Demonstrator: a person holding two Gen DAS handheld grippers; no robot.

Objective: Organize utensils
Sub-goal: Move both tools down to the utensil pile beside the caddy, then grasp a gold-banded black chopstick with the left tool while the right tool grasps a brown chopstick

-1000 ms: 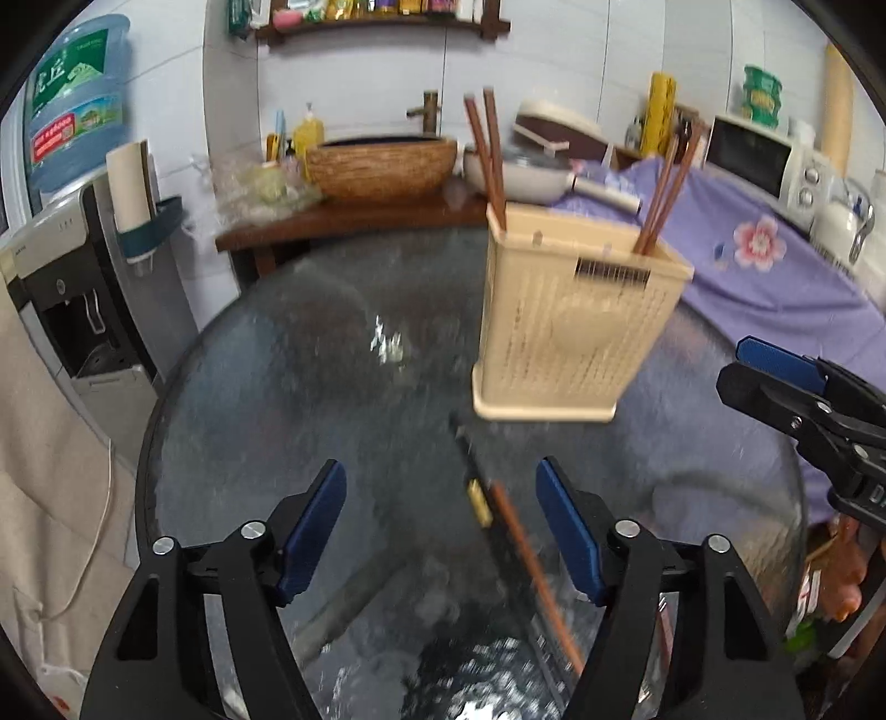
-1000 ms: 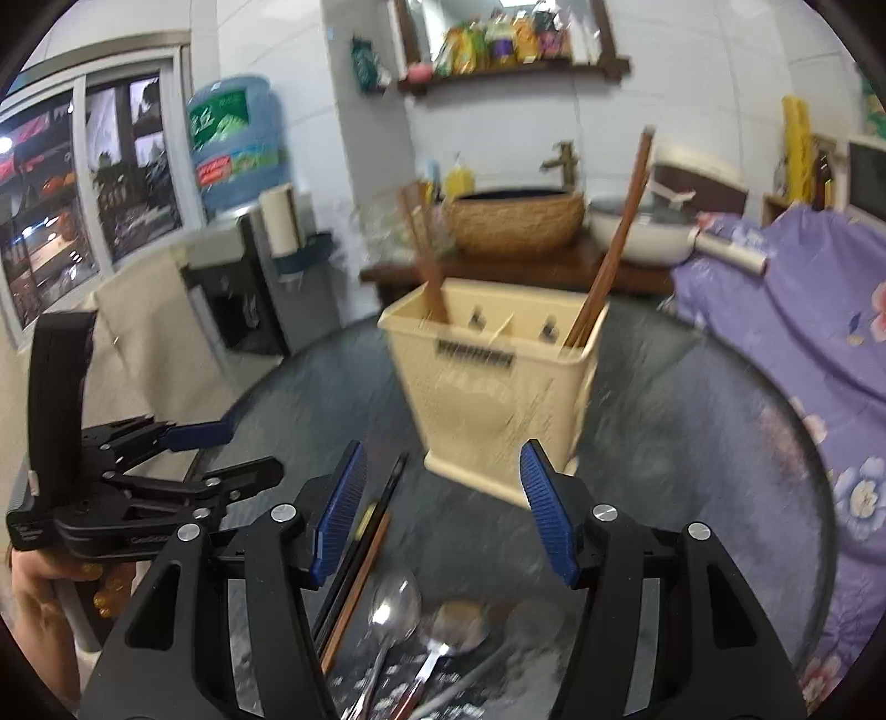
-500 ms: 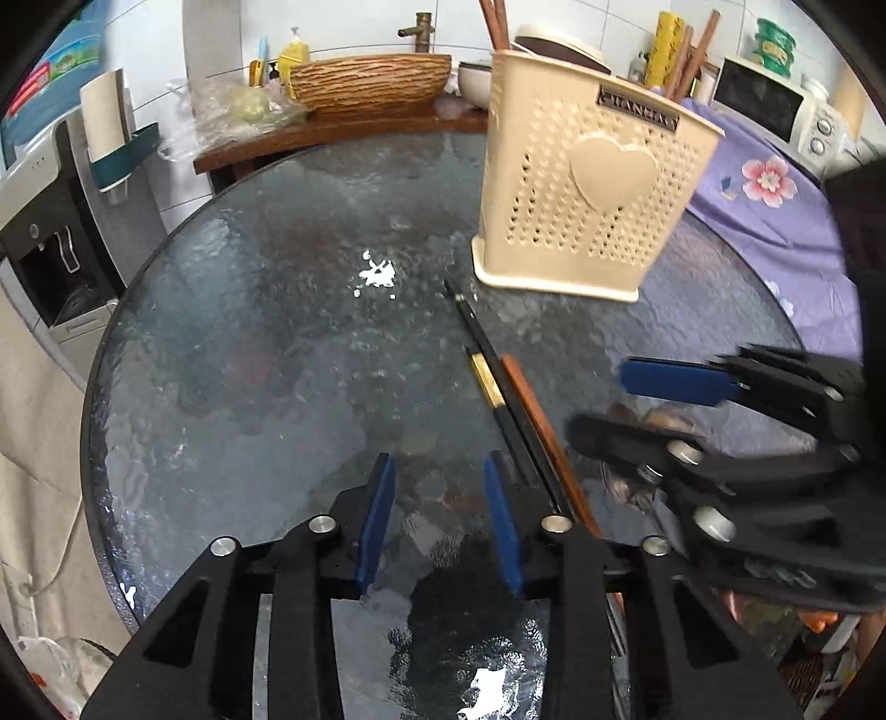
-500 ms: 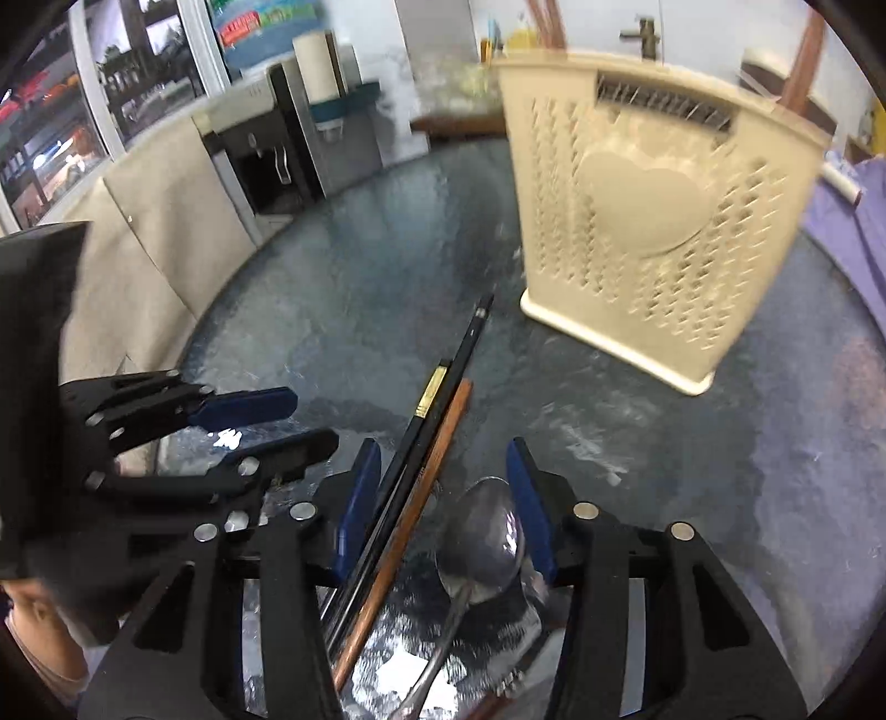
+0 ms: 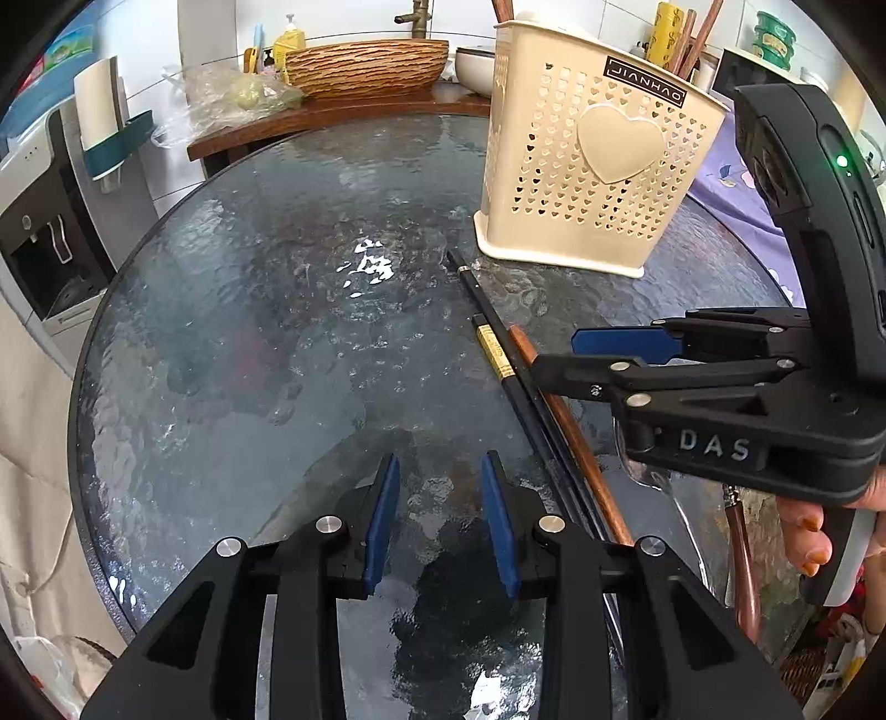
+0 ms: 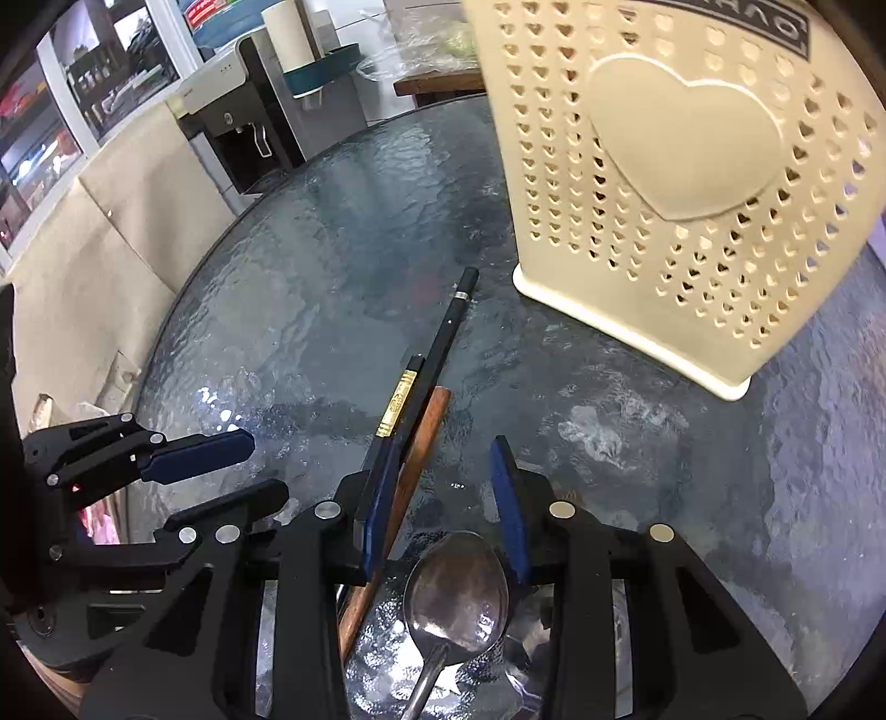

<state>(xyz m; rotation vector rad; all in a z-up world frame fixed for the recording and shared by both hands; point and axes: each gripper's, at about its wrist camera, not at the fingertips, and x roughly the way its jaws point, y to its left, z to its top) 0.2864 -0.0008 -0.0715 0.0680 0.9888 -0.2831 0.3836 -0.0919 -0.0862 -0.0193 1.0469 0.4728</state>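
A cream perforated utensil holder (image 5: 587, 166) with a heart stands on the round glass table (image 5: 249, 332), with brown chopsticks (image 5: 695, 33) in it. It fills the upper right of the right wrist view (image 6: 681, 183). Two black chopsticks (image 6: 437, 354) and a brown one (image 6: 418, 443) lie on the glass. A metal spoon (image 6: 457, 587) lies just behind my right gripper (image 6: 446, 498), which is open, low over the table, straddling the brown chopstick. My left gripper (image 5: 440, 509) is open and empty, left of the chopsticks (image 5: 498, 343). The right gripper (image 5: 598, 354) shows there too.
A water dispenser (image 5: 50, 221) stands left of the table. A wooden counter (image 5: 310, 119) with a woven basket (image 5: 368, 63) and plastic bag lies behind. A purple cloth (image 5: 736, 194) covers the surface at right. Another utensil handle (image 5: 739, 554) lies near the right rim.
Both grippers dropped lower and closer to the table. The right gripper moved forward over the chopsticks, so the spoon bowl now lies behind its fingertips. Both jaws narrowed since a second ago.
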